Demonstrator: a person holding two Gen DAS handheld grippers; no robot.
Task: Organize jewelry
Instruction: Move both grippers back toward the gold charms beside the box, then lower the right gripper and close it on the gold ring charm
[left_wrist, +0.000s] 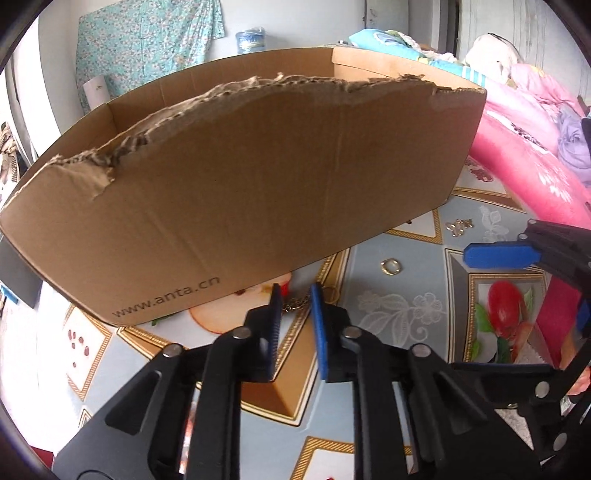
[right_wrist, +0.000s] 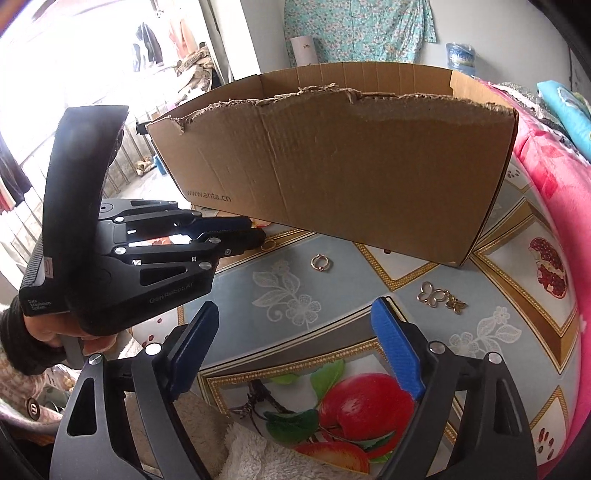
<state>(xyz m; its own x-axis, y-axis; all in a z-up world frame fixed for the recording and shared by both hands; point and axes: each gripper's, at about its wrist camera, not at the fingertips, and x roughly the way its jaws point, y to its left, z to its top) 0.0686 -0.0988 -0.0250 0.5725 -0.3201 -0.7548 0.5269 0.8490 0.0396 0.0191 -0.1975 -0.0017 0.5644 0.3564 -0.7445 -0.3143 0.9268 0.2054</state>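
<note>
Evidently left gripper (left_wrist: 295, 295) pinches the chain (left_wrist: 295, 304) by the box (left_wrist: 258, 177) for stowing; right gripper (right_wrist: 295, 317) hangs wide, empty.

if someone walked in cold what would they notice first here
The big cardboard box with its torn top edge fills the back of the fruit-print table. In front of it lie small gold pieces: a ring near the middle and butterfly charms to its right. The left tongs reach down at a gold chain by the box, while the right tongs gape empty.
</note>
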